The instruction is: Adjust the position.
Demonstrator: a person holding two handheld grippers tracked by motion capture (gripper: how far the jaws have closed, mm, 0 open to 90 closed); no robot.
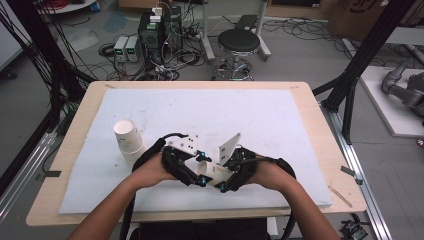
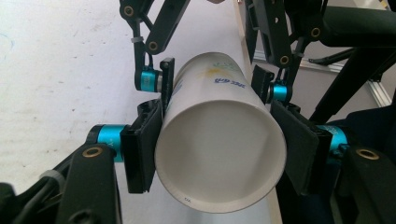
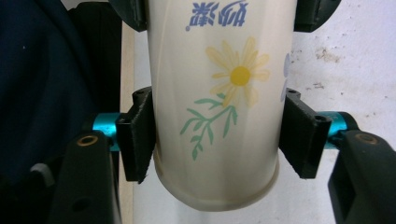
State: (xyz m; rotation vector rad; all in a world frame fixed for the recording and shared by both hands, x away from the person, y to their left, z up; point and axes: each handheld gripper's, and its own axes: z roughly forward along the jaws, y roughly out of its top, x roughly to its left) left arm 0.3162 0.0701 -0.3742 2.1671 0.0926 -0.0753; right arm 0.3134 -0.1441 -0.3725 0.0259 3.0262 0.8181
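Wooden table [image 1: 320,150] is covered by white mat [image 1: 260,115]; grey floor [image 1: 300,55] is littered with cables [image 1: 185,55]; black stool [image 1: 239,42] is set behind.

From my seat the high view is evenly lit from overhead, soft and a bit grainy, with faint shadows under the hands on the desk [image 1: 280,120]. Both close views are sharp up close and hazy beyond, their lower corners dark.

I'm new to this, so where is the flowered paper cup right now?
In the high view the cup lies sideways between the left gripper and right gripper, near the table's front edge, right of the cup stack.
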